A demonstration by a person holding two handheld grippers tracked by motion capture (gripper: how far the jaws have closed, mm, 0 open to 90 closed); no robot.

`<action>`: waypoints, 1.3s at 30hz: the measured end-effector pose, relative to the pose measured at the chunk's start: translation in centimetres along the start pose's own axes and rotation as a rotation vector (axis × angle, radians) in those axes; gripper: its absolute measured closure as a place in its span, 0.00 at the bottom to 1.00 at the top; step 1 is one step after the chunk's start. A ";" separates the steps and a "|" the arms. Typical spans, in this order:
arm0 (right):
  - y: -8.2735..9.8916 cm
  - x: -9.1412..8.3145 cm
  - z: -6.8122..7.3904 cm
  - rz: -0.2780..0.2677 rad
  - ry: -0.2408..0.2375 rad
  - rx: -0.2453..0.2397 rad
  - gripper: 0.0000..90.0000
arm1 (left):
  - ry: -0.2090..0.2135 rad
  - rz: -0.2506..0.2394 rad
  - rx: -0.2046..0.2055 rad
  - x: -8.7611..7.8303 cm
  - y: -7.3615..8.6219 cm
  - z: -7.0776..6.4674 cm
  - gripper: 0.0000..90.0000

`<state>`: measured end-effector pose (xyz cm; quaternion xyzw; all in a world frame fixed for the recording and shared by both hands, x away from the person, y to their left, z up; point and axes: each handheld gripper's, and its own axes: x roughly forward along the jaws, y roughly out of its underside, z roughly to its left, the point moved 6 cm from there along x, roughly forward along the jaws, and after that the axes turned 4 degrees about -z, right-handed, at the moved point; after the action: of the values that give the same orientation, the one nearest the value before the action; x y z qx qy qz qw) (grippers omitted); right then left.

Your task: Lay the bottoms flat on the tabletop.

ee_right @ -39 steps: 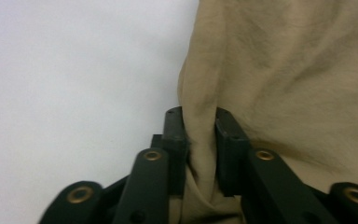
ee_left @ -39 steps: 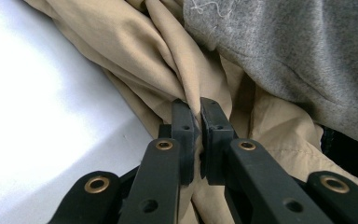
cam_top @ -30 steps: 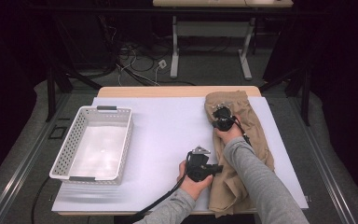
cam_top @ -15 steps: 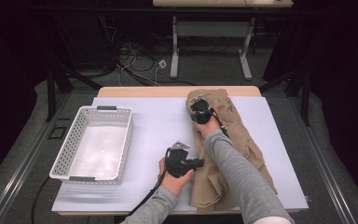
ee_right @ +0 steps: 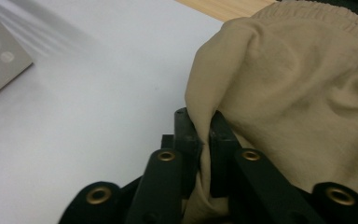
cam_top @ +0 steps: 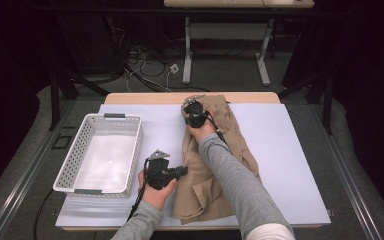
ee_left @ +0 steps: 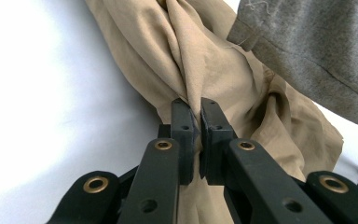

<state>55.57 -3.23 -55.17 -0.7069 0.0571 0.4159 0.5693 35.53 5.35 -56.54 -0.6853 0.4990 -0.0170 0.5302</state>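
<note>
Gripping the tan cloth [cam_top: 220,165]: left gripper [ee_left: 195,122] clamps a fold; right gripper [ee_right: 200,128], jaws just easing apart, seemingly still pinches the hem, beside the basket [cam_top: 70,170]

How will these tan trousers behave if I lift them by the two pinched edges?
Probably floppy: the tan trousers bunch into folds where the left gripper pinches them. Likely light, since the thin cloth creases easily at the right gripper. The middle would likely sag and drag on the table.
</note>
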 end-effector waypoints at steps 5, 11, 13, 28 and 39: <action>-0.2 -0.8 -0.2 -0.032 -0.016 0.007 0.64 | -0.028 -0.004 0.047 -0.2 0.4 -0.4 0.83; -0.7 -3.5 -1.2 -0.100 -0.032 0.030 0.54 | -0.042 -0.029 0.082 -0.8 0.7 -0.8 0.68; -0.5 -4.6 -1.6 -0.113 -0.033 0.030 0.54 | -0.040 -0.039 0.084 -1.0 0.8 -1.0 0.64; 3.6 -10.4 -1.7 -0.121 -0.123 -0.040 0.50 | -0.086 -0.073 0.118 -3.1 1.2 -0.3 0.49; 7.2 -12.5 -1.2 -0.114 -0.165 -0.045 0.49 | -0.080 -0.073 0.107 -3.8 1.3 -0.2 0.46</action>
<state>44.10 -11.61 -52.48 -0.6850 -0.0394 0.4408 0.5787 32.68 7.94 -55.53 -0.6740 0.4503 -0.0353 0.5845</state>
